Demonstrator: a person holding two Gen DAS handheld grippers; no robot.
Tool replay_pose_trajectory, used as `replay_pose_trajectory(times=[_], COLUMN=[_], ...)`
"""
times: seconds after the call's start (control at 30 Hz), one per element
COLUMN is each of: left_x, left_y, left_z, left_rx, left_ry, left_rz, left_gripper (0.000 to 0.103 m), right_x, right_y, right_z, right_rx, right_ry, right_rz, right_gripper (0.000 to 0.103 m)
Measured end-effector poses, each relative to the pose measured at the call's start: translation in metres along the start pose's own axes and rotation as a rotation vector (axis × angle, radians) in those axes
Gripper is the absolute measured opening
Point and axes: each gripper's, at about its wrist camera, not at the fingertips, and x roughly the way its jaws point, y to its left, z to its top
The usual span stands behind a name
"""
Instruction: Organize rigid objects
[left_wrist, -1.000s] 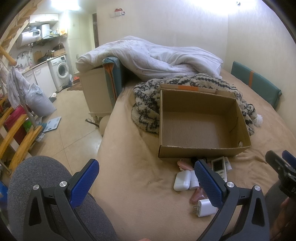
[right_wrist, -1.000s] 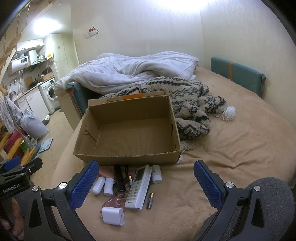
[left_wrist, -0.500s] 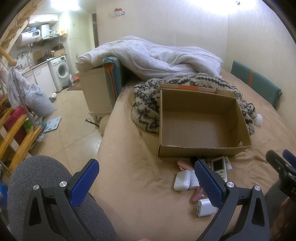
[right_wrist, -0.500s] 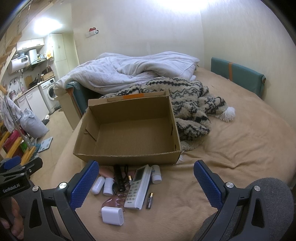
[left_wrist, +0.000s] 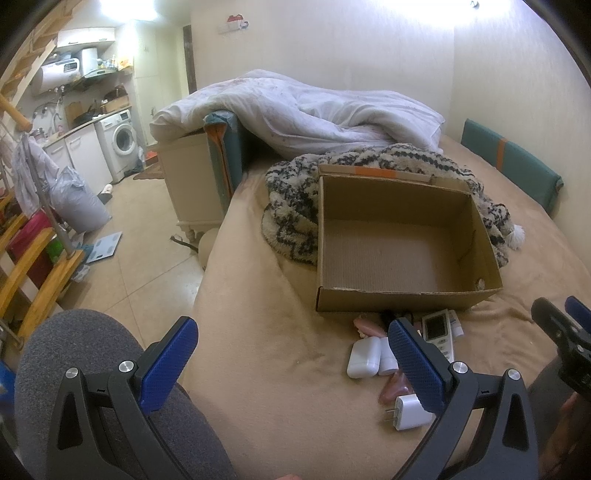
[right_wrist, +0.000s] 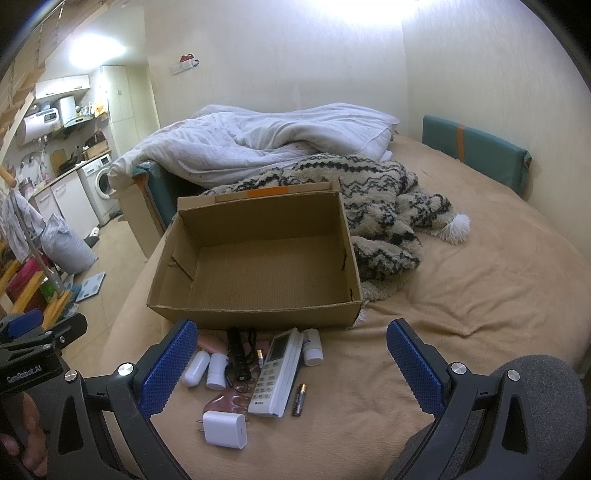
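- My left gripper (left_wrist: 291, 350) is spread wide, holding nothing, above bare bedspread.
- My right gripper (right_wrist: 291, 358) gapes equally, empty, over the clutter.
- Cardboard box (right_wrist: 258, 254) sits at twelve o'clock.
- Only the right view shows the battery (right_wrist: 299, 399) at five o'clock from the remote (right_wrist: 275, 373); the left view hides it.
- White charger (right_wrist: 224, 429) lies at six.

Matt corrugated cardboard box (right_wrist: 255, 306); glossy white plastic charger (right_wrist: 224, 429) and remote (right_wrist: 275, 373); fuzzy tan cloth bedcover (right_wrist: 461, 295); shaggy knit blanket (right_wrist: 380, 206).
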Motion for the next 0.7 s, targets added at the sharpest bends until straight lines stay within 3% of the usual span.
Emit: replay_pose_trajectory(times=[0.43, 0.7], left_x=[0.004, 0.034], left_y=[0.001, -0.003], left_z=[0.0, 0.009], left_rx=[0.003, 0.039], left_ry=[0.029, 0.185], left_rz=[-0.012, -0.03], left_gripper=[0.103, 0.103], right_x=[-0.001, 0.006], right_y=[-0.001, -0.008], right_z=[0.001, 0.001], right_rx=[0.004, 0.058], right_ry=[0.005, 0.036], right_rz=[0.003, 0.049], right_gripper=[0.103, 0.103])
